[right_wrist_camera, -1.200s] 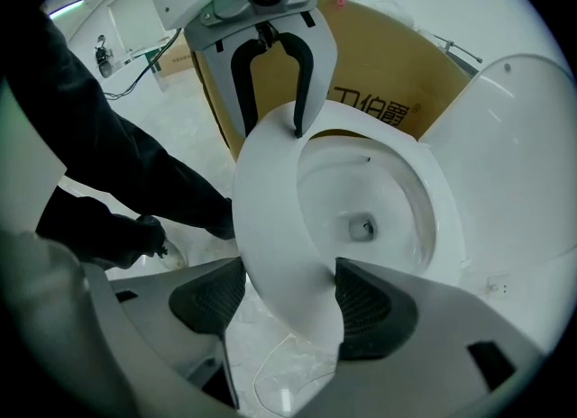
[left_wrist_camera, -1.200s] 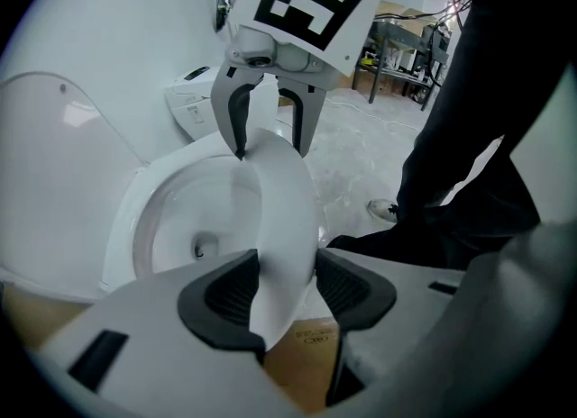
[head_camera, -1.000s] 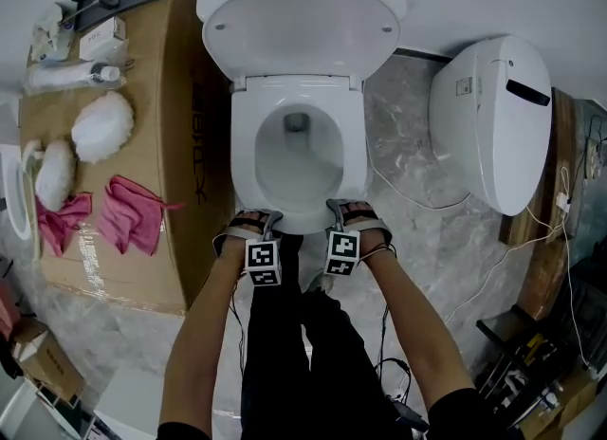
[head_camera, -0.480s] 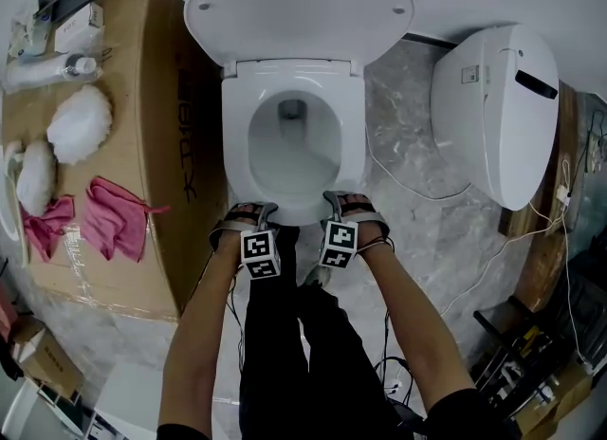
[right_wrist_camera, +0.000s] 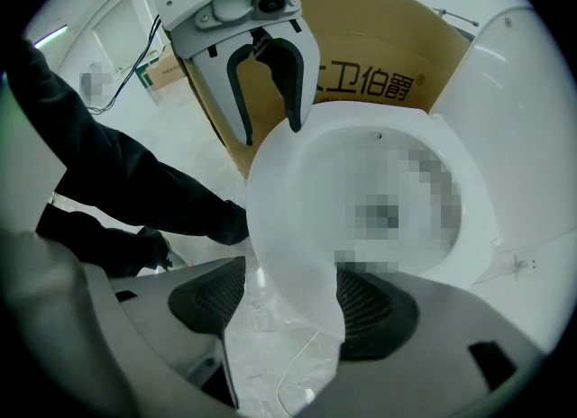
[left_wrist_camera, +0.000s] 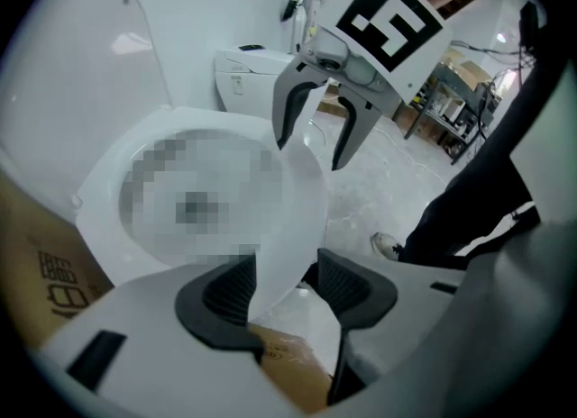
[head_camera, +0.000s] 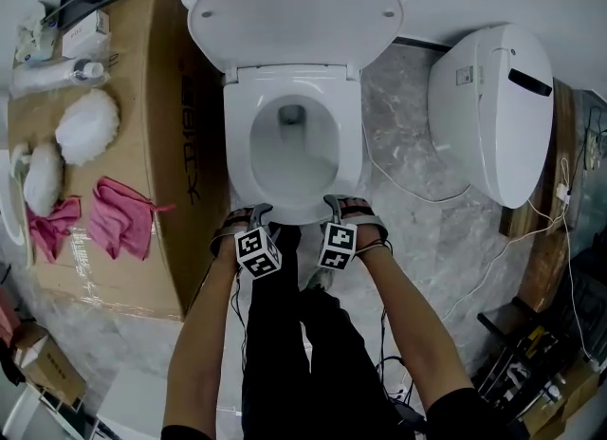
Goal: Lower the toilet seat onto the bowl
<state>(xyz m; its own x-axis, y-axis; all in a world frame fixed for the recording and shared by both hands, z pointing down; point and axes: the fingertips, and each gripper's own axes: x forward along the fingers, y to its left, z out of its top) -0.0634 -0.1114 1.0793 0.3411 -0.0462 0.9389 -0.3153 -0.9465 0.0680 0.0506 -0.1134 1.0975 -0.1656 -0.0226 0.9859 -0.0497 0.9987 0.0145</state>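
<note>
As the seat [head_camera: 353,144] appears to lie flat on the bowl [head_camera: 294,158], with the lid [head_camera: 294,7] upright behind it, the lowering looks all but done and the letting go is in hand. The left hand-held gripper [head_camera: 251,210], whose jaws have just been opening, is released, the seat's front edge loose between its pads. The right hand-held gripper [head_camera: 349,206] stands likewise slack around that edge. Next, probably, both must draw back without lifting the rim. The seat's long axis runs hinge to front, its nose pointing at the person's feet.
</note>
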